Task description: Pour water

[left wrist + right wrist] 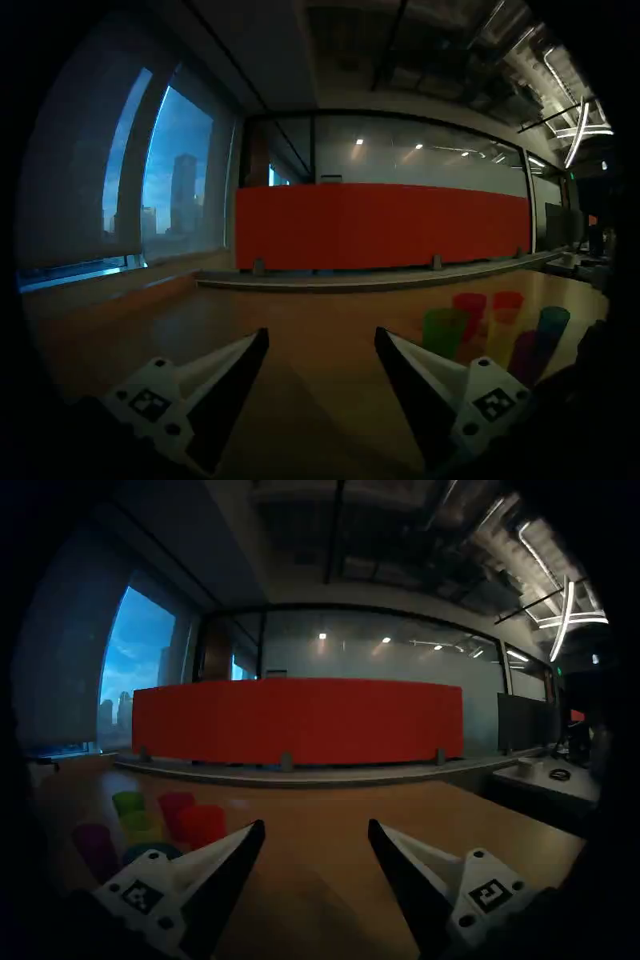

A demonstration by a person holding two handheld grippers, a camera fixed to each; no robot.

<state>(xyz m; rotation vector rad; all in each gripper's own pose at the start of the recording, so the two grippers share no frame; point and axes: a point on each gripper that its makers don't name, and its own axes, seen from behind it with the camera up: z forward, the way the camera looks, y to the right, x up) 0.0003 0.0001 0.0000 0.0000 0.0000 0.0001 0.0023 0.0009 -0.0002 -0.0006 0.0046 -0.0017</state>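
Both left tongs and right tongs gape empty above smooth wooden table near translucent cups.

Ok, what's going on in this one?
Nothing is being handled yet. The left gripper and the right gripper are both open and empty, pointing out over a wooden table. A cluster of coloured cups stands on the table. It shows to the right in the left gripper view and to the left in the right gripper view, so it sits between the two grippers. Neither gripper touches a cup. The light is too dim to tell whether any cup holds water.
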